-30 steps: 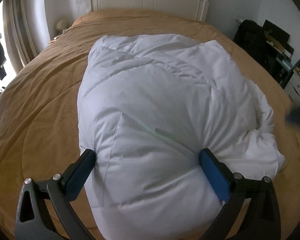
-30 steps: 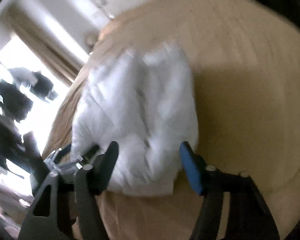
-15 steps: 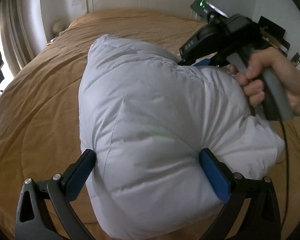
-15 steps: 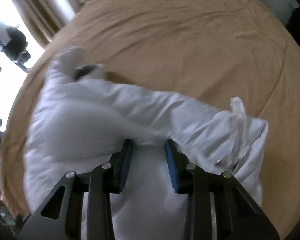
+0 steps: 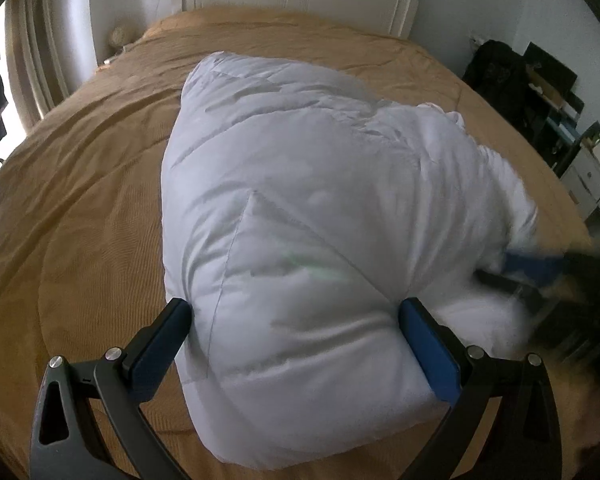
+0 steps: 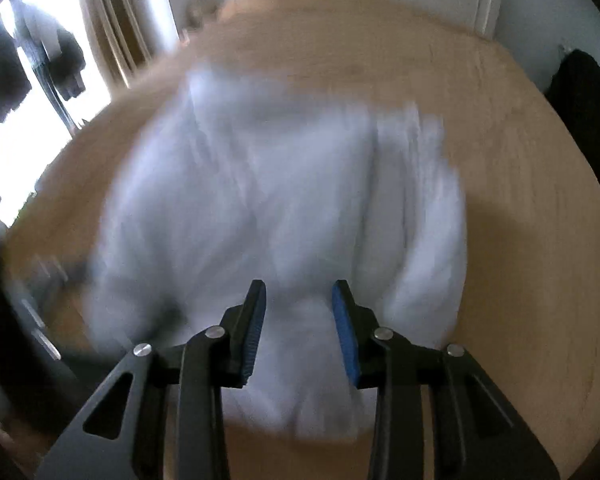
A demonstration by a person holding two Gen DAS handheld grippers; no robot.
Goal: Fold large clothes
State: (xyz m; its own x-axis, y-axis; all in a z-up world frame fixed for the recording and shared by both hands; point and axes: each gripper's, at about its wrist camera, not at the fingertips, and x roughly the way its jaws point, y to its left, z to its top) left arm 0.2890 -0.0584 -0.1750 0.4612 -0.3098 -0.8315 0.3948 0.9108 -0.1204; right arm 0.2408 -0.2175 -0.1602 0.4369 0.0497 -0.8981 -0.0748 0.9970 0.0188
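White padded jacket (image 5: 300,216) lies bundled on the bed (image 5: 80,208). Left tongs (image 5: 296,344) spread, straddling its near end; right tongs (image 6: 298,328) part-open over blurred fabric. Judged light, soft, springy; grip edges.

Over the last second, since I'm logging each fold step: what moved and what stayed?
The right gripper reached over the white puffy jacket, narrowed on its far right part half a second ago, then swung back to the near right edge, its jaws still narrowed with white fabric between them; a grip can't be confirmed. That side now lies bunched. The left gripper stayed wide open, straddling the near end on the tan bedspread.
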